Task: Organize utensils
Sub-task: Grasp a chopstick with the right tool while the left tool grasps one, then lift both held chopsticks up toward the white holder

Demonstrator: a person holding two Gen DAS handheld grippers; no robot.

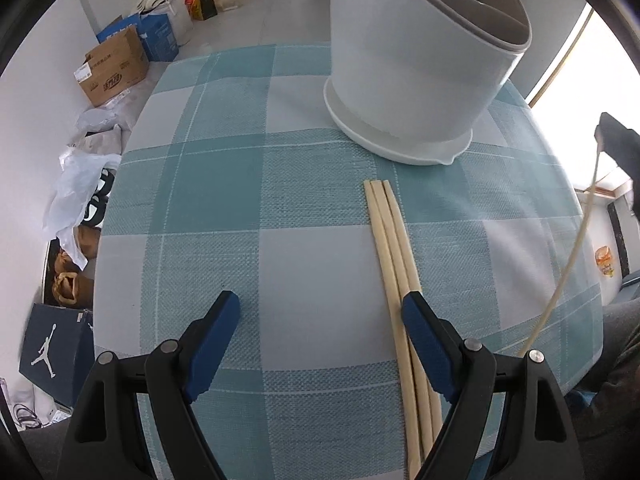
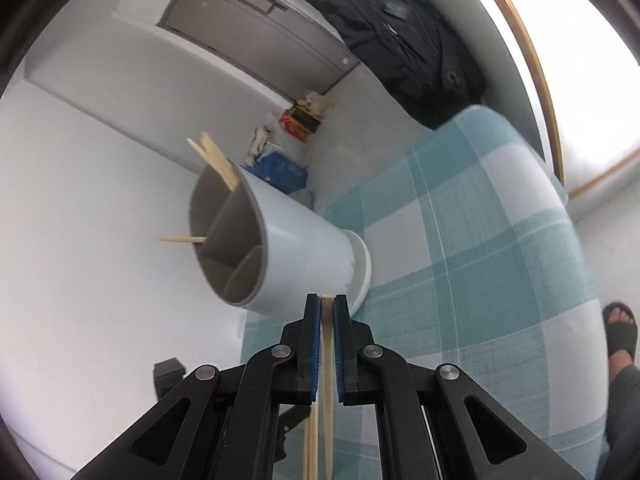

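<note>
A white utensil holder [image 1: 420,72] with grey inner compartments stands on the teal checked tablecloth [image 1: 224,184]. Three pale chopsticks [image 1: 394,248] lie side by side in front of it. My left gripper [image 1: 320,308] is open low over the cloth, its right finger over the chopsticks. In the right wrist view my right gripper [image 2: 327,304] is shut on a chopstick [image 2: 328,368], held in the air beside the holder [image 2: 288,248]. Several chopsticks [image 2: 218,164] stick out of the holder's compartments. The held chopstick also shows at the right edge of the left wrist view [image 1: 576,248].
The table edge curves at the left, with cardboard boxes [image 1: 114,68], plastic bags [image 1: 80,184] and a shoe box [image 1: 56,344] on the floor beyond. A dark jacket [image 2: 404,40] hangs behind the table. A foot in a sandal [image 2: 620,328] is at the right.
</note>
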